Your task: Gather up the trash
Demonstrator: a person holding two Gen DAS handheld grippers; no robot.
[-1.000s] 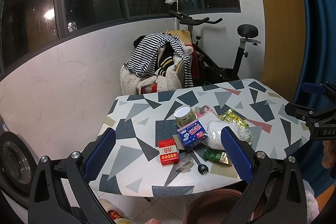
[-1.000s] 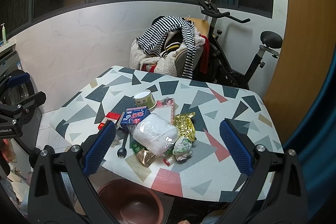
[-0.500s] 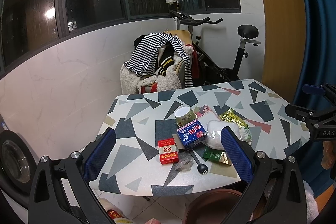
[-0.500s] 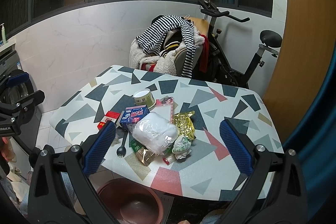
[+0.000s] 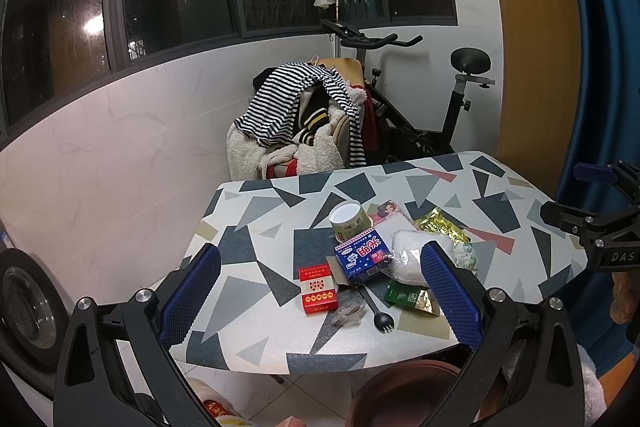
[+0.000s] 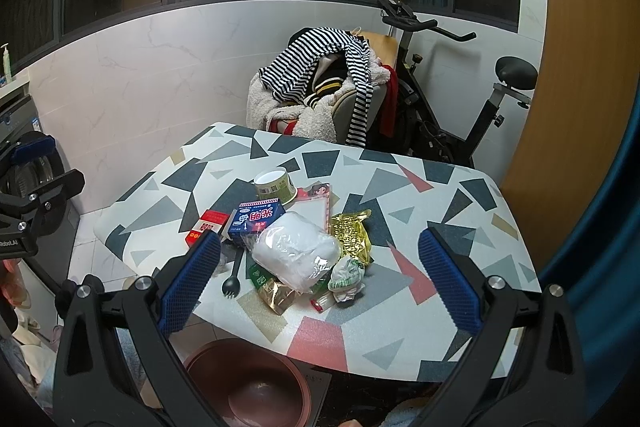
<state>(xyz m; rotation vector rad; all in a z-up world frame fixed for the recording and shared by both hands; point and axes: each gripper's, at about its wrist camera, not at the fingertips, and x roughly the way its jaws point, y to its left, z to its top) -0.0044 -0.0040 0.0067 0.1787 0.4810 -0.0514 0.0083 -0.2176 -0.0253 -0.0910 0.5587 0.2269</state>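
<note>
While both the left gripper (image 5: 320,291) and right gripper (image 6: 320,281) hover wide apart and empty, the trash pile (image 6: 296,239) lies on the patterned table (image 6: 440,187); a brown basin (image 6: 248,383) beneath is half cut off.

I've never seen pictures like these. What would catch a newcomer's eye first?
Probably the heap of trash in the middle of the patterned table: a blue box, a white plastic bag, a gold wrapper and a black fork. Both grippers, left gripper and right gripper, hang open before it. Behind the table, striped clothes drape over a chair.
</note>
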